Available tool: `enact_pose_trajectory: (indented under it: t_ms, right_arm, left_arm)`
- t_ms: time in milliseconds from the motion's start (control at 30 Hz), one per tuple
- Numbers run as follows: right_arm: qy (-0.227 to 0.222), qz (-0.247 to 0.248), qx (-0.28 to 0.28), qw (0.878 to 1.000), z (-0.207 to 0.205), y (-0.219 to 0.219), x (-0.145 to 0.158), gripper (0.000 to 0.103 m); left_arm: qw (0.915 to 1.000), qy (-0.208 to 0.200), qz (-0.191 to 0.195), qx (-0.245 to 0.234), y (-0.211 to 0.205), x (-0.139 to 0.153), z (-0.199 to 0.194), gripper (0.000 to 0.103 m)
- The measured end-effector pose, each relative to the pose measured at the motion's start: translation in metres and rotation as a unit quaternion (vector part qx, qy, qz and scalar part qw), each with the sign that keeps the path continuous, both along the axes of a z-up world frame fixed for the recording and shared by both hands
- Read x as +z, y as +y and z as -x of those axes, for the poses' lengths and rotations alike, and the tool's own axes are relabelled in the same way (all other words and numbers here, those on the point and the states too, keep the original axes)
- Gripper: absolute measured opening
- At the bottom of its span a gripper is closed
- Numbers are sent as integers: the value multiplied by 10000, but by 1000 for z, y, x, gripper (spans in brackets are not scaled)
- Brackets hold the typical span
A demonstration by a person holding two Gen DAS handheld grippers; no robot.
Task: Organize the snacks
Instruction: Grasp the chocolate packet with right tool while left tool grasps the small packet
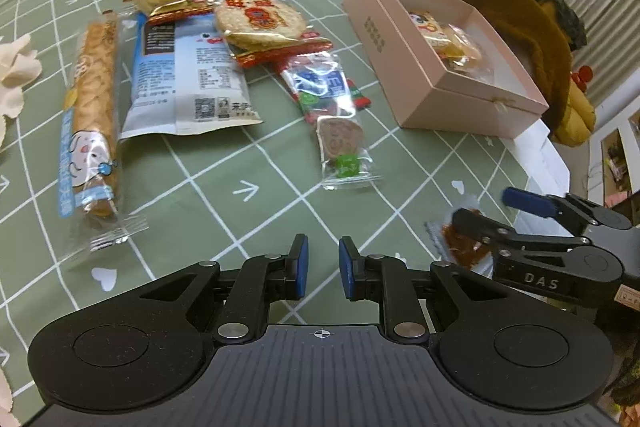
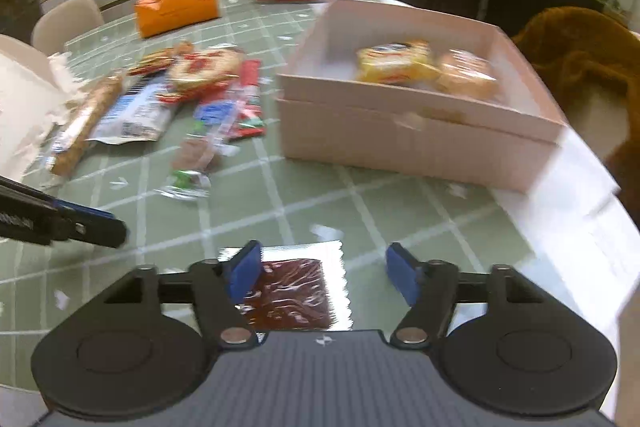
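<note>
Right hand-held gripper [image 2: 322, 275] is held wide apart over the flat red foil-edged snack packet [image 2: 294, 293], near the desk [image 2: 532, 227] edge; left hand-held gripper [image 1: 323, 267] is nearly together, empty, over bare green checked cloth [image 1: 248, 155].

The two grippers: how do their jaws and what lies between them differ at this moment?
The left gripper has its jaws drawn close with only bare green tablecloth between them; the right gripper stands wide open. The right one straddles a clear-wrapped reddish snack packet lying flat, its pads not pressing it; the left one holds nothing. Both tilt down toward the table and have blue pads.
</note>
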State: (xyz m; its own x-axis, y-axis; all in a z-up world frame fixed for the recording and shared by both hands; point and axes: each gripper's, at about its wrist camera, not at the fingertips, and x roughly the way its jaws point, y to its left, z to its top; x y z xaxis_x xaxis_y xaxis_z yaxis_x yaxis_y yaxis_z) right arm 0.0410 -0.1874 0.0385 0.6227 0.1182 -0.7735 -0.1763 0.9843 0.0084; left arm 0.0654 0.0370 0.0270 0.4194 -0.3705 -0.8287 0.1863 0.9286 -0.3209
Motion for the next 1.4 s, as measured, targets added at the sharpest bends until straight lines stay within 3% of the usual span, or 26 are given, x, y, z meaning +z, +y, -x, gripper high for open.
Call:
enact_pose_trajectory:
  t_ms: [100,233,467,667,800,1000,1067,1400]
  right_arm:
    - [10,-284,-268,9992,3,-16,-5,89]
    - [-145,-264,-469,9984,7,-16,-10,95]
    - [-449,-272,-607,9968,14,-17,-17,103]
    - [-557,-273,-636,9960,16,-16,-17,103]
    - [-568,-274,-641,9959,16,-16,-18,103]
    - [-572,-273,-639,9959,16,-16,-18,103]
    - [-573,-274,-640,9959,16,-17,-18,103]
    - [-573,-272,-635,9960,16,-17,-18,103]
  left_arm:
    - [9999,-4,8,-143,-5,0,1,22]
    - [9997,-46,-46,-226,-6,0,6,22]
    - [9992,-157,-367,0,-4,3,4,22]
    - [9988,-282,164,353,-6,14,-21,28]
    - [9966,-215,115,782,-16,8,-51,28]
    - [9979,-391,-364,374,-51,1,-66,36]
    - [9981,-349,-375,348,-54,0,-68,40]
    - [9975,-550,-423,103,-65,-2,-73,38]
